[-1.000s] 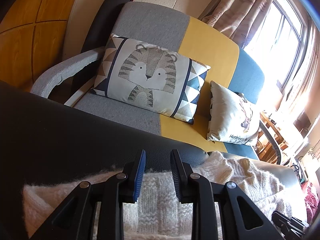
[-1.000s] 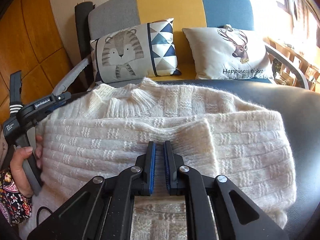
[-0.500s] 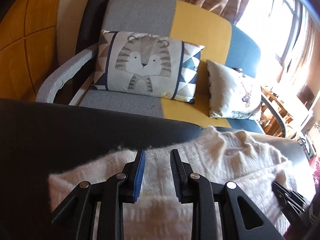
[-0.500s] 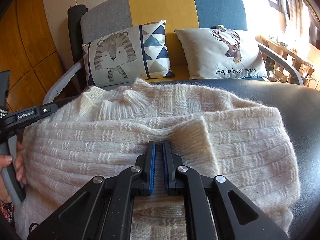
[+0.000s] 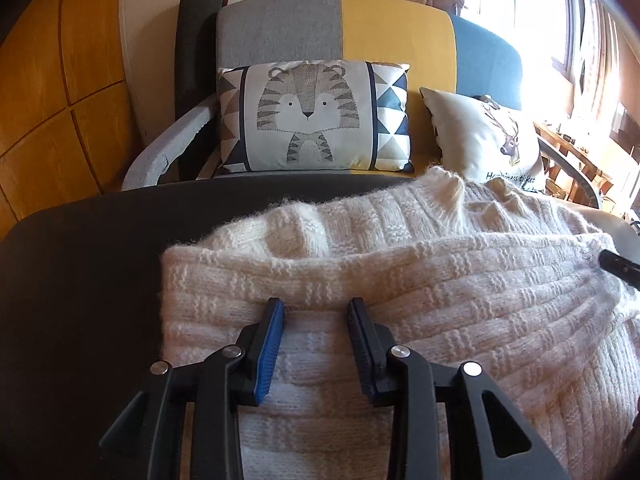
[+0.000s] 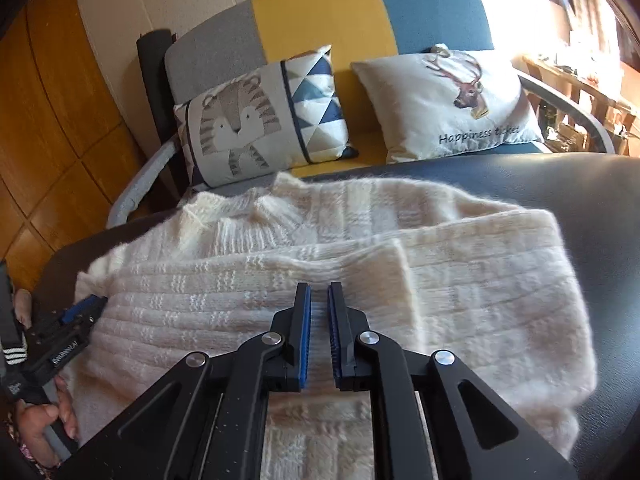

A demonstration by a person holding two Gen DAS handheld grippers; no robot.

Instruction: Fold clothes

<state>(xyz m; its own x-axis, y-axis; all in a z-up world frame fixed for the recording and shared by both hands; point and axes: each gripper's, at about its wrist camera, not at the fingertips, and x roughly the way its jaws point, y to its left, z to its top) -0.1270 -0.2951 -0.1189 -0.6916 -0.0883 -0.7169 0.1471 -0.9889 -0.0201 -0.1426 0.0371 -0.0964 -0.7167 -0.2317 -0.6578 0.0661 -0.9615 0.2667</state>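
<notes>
1. A cream knit sweater (image 5: 420, 280) lies across a dark worktop (image 5: 80, 280), folded over on itself, its ribbed collar toward a grey, yellow and blue sofa (image 5: 392, 32) bearing a tiger cushion (image 5: 312, 116) and a deer cushion (image 6: 444, 100)

2. The left gripper (image 5: 316, 308) hovers over the sweater's near-left part, its fingers spread and opening; knit shows in the gap behind them, but no fold is pinched

3. The right gripper (image 6: 319, 292) sits over the folded edge at mid-garment, its fingers a narrow gap apart and opening, with no cloth pressed between the pads as far as the view shows

4. A hand (image 6: 44, 428) holding the left gripper appears at the right wrist view's lower-left corner

5. The step in hand looks like letting go after a fold is laid; the sweater appears partly folded, not yet compact

6. The next move likely calls for both grippers to find fresh edges and pinch through the thick, fuzzy knit without dragging the layers already laid
</notes>
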